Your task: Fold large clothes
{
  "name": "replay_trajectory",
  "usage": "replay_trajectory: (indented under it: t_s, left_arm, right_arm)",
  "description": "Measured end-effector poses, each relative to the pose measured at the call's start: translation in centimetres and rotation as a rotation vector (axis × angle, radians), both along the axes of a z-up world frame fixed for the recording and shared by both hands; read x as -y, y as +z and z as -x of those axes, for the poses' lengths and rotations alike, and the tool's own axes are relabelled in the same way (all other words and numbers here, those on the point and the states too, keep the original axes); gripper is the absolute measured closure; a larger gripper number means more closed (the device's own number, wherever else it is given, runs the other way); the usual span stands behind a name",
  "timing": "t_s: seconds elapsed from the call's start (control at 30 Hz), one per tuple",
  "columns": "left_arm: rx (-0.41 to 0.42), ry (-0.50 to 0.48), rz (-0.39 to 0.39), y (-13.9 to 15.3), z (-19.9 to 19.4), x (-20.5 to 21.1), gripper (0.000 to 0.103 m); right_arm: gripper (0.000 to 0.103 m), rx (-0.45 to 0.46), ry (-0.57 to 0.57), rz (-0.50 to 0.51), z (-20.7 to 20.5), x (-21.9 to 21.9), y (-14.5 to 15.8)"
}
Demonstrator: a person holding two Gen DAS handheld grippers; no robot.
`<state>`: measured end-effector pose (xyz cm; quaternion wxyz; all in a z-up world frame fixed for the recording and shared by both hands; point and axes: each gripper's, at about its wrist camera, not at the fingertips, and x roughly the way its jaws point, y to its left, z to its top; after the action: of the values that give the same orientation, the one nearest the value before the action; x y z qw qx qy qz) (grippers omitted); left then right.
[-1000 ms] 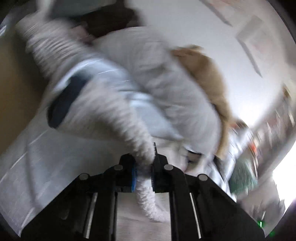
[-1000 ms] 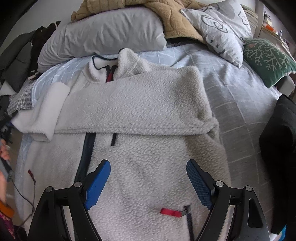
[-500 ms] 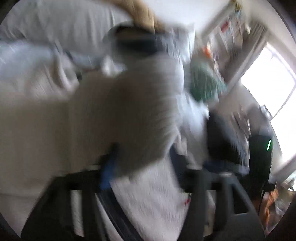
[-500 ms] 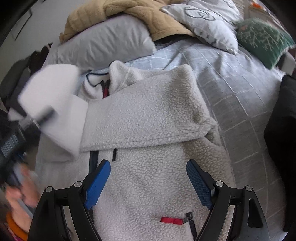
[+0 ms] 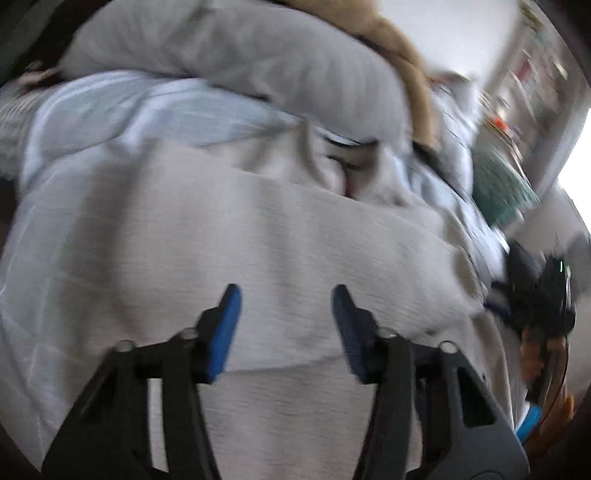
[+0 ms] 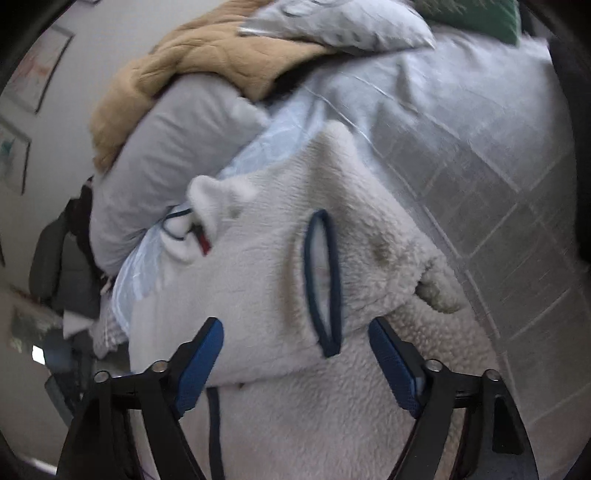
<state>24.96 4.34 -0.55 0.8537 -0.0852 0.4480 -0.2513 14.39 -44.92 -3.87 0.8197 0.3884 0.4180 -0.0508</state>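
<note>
Both my claws gape wide and empty: left claw [image 5: 284,325] and right claw [image 6: 295,358] over the fleece [image 6: 280,280] on the bed [image 6: 480,155].

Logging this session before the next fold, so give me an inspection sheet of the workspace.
Surface: bed with a grey checked duvet.
Job's things: cream fleece jacket lies on the bed, both sleeves folded across the chest; the upper sleeve's navy-trimmed cuff lies near mid-chest.
Clutter: grey pillow, tan blanket, patterned pillow, green cushion.
Grippers: left gripper open over the folded sleeve, holding nothing; right gripper open over the jacket, holding nothing.
Cables: nothing seen.
Surroundings: framed pictures on the wall; bright window at the left view's right edge.
</note>
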Motion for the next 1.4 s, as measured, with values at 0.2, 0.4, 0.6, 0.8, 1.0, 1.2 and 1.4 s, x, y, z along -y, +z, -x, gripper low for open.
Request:
replay_trajectory:
  t_s: [0.2, 0.4, 0.6, 0.8, 1.0, 1.2, 1.4]
  left_arm:
    - [-0.049, 0.047, -0.003, -3.5, -1.2, -3.8, 0.091]
    - [-0.011, 0.012, -0.057, -4.7, -0.4, -4.3, 0.092]
    - [-0.025, 0.005, -0.092, -5.6, -0.1, -4.0, 0.093]
    - [-0.057, 0.033, -0.095, -2.5, 1.2, -4.7, 0.041]
    - [-0.067, 0.117, -0.108, 0.4, 4.1, -5.8, 0.028]
    - [-0.093, 0.147, -0.098, 3.4, 8.1, -7.9, 0.019]
    - [-0.185, 0.160, -0.239, 2.6, 11.7, -10.7, 0.015]
  right_arm:
    - [0.089, -0.003, 0.063, 0.083, -1.5, -2.8, -0.6]
    - [0.091, 0.095, 0.033, 0.345, -1.0, -3.5, 1.4]
    - [0.091, -0.066, 0.075, 0.429, -2.7, -4.7, -2.9]
    - [0.051, -0.057, 0.087, 0.406, -0.8, -4.4, 0.2]
    - [0.032, -0.021, 0.116, 0.430, 3.8, -4.0, 3.2]
    - [0.023, 0.005, 0.140, 0.421, 9.5, -3.7, 6.2]
    - [0.016, -0.057, 0.151, 0.322, 14.1, -2.3, 5.7]
